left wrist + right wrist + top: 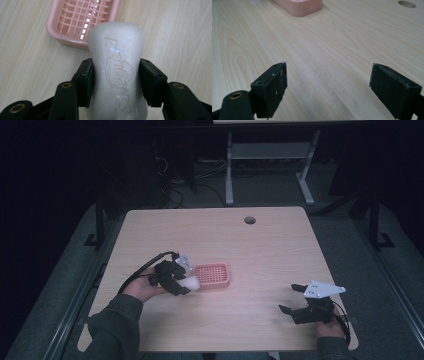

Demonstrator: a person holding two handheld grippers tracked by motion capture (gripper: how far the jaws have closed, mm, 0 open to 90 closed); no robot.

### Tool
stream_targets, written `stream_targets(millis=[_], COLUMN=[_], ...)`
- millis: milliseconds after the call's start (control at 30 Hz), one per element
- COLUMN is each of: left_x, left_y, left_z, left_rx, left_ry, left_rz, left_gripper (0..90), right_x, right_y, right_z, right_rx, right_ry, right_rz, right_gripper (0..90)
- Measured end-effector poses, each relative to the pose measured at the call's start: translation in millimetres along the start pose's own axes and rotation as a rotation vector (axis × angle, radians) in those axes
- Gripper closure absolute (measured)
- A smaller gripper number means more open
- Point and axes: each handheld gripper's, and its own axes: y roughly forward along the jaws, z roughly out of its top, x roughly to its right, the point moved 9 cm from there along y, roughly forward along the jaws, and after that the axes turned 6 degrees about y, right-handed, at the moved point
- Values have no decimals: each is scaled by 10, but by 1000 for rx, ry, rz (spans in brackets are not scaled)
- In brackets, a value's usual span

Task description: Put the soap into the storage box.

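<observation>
A white bar of soap (116,67) with raised lettering sits between the two black jaws of my left gripper (116,83), which is shut on its sides. The soap (192,282) hangs just above the table at the near-left edge of a pink slotted soap dish (212,274). From the left gripper view the dish (75,20) lies just beyond the soap's far end, with nothing in it. My right gripper (291,298) rests low at the table's near right, jaws wide open with bare wood between them (328,85).
The light wooden table (260,250) has a round cable hole (249,220) near its far edge. The pink dish (299,6) lies far ahead of the right gripper. Dark floor, cables and a white desk frame (270,155) lie beyond the table.
</observation>
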Motion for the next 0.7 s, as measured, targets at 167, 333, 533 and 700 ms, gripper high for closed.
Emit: stream_targets(millis=[167, 333, 533, 700], left_x=[-37, -53, -65, -108], left_y=[-41, -25, 5, 12], left_z=[88, 176, 253, 285], left_rx=[4, 1, -1, -4], left_ry=[14, 26, 37, 35], left_rz=[2, 0, -8, -8], left_gripper=[491, 491, 491, 491], right_x=[6, 8, 9, 8], right_y=[-1, -5, -12, -8], right_z=[9, 10, 14, 11], right_rx=[7, 7, 10, 7], right_ry=[-2, -2, -2, -3], right_rz=[1, 0, -1, 0], right_gripper=[137, 137, 138, 137])
